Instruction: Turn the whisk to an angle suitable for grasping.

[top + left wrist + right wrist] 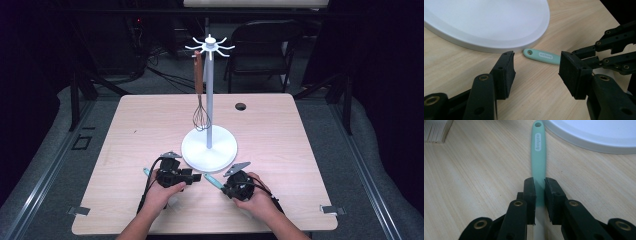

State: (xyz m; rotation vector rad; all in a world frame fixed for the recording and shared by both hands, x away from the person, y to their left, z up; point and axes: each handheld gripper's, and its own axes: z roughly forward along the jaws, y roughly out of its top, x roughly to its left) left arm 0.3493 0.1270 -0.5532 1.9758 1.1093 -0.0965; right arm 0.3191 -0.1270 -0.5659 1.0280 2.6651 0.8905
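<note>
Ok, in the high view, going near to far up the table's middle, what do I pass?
Right claw shut on the mint-handled utensil → white stand base → whisk hanging from the stand's top hooks → cable hole → folding chair.

One rack (209, 95) – one whisk (201, 116) – one spatula (538, 155)

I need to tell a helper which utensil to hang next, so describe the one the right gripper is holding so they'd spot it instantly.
Start at the white round-based hanging stand in the middle of the pale wooden table. Just off the near edge of its base lies a mint-green handled utensil, clamped by the right gripper. Unlike the brown-handled wire whisk hanging on the stand, it has a hanging hole and a white label.
</note>
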